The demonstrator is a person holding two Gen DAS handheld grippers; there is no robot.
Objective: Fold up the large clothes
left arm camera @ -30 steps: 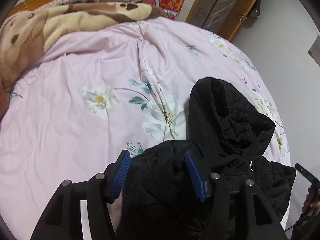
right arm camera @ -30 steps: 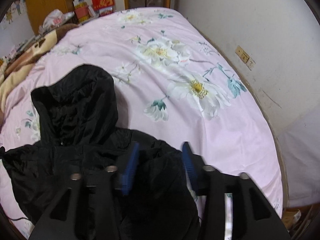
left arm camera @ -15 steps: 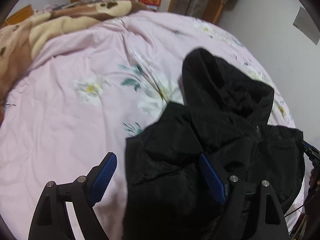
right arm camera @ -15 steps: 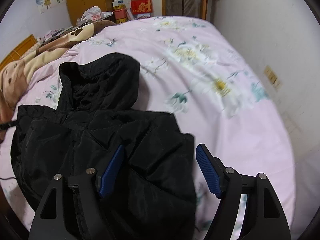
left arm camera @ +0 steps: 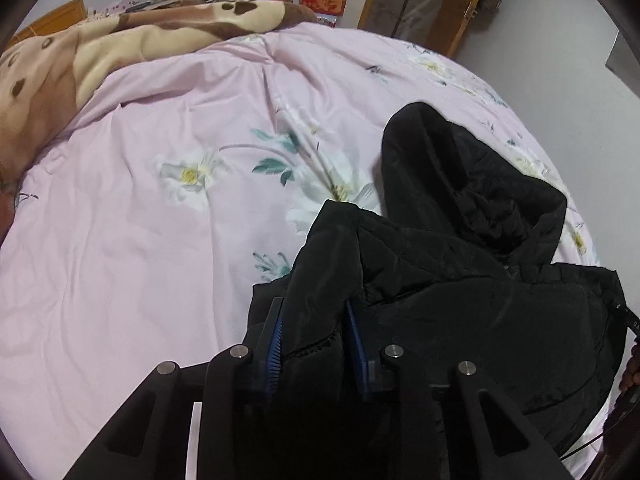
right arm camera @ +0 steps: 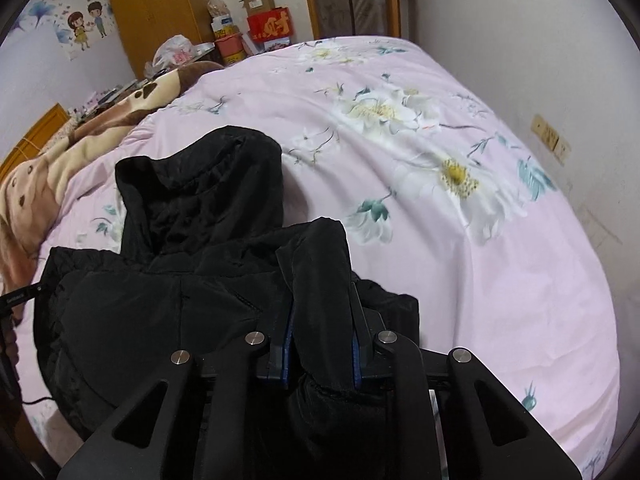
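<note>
Nearest the left wrist camera, the left gripper (left arm camera: 314, 322) has a raised fold of the black jacket (left arm camera: 460, 304) between its blue pads (left arm camera: 276, 340); the jaws have just been closing and now stand narrow, pressed against the bunched cloth from both sides. In the right wrist view the right gripper (right arm camera: 322, 322) does the same on the other side of the jacket (right arm camera: 160, 300): its jaws have also just been closing, and a rounded hump of black fabric stands up between them, pinched by the blue pads (right arm camera: 289, 344). The jacket lies on the bed (left arm camera: 140, 240) at its near edge, its body spread sideways between the two grippers, each gripped fold rising above the flatter padded cloth around it. Beyond the gripped folds the jacket's hood (left arm camera: 460, 184) lies open and points away from the grippers toward the middle of the bed. A thin black cord (right arm camera: 20, 296) shows at the jacket's outer edge in the right wrist view. Past the hood the pink flowered bedcover (right arm camera: 440, 180) runs on, wrinkled but bare. Farther from the jacket, along the bed's far side, a brown and cream blanket (left arm camera: 100, 52) lies heaped. Behind the bed stand a red box (right arm camera: 272, 26), cardboard boxes and a wooden wardrobe (right arm camera: 156, 12).
</note>
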